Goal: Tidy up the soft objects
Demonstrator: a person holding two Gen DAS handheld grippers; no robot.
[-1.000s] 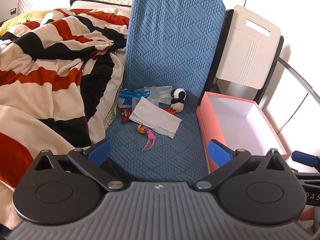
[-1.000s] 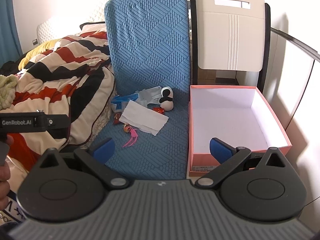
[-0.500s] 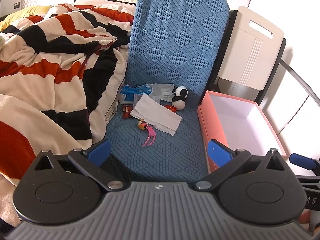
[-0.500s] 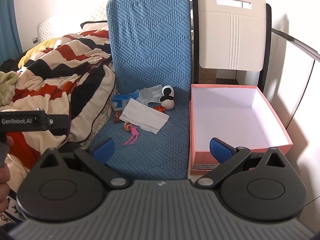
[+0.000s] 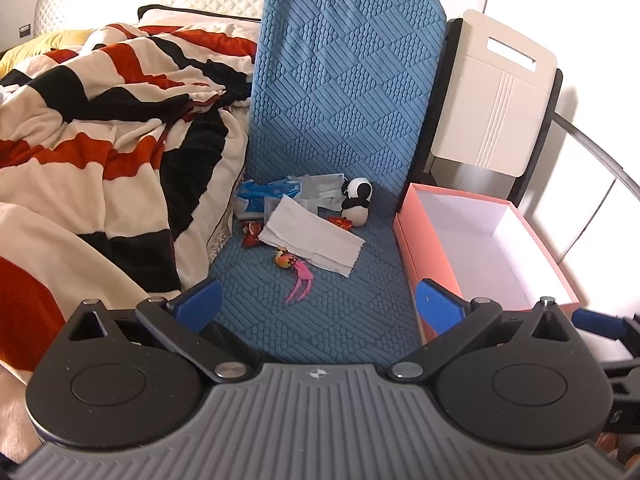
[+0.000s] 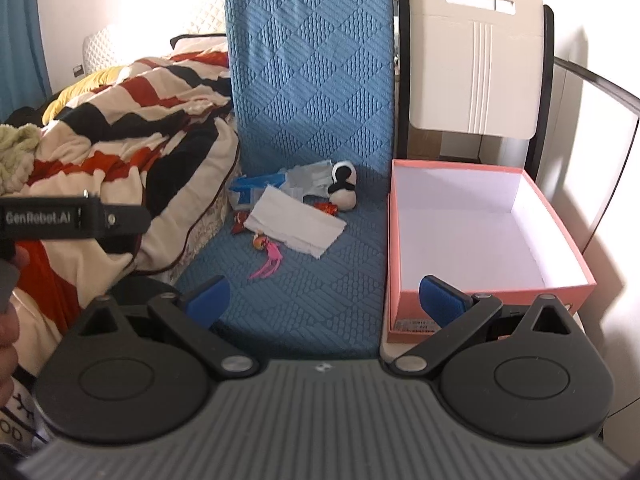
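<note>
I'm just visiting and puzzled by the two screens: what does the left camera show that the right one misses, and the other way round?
Only the left view shows the right gripper's blue tip at its edge. Only the right view shows a blue curtain, a green fuzzy cloth and the left gripper's black body. Both share the blue mat, panda toy, white tissue, pink tassel and empty pink box.

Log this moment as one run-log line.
phase: approach | left gripper: open, empty | right gripper: open, empty | panda plush, tissue: on blue mat | pink box: empty
</note>
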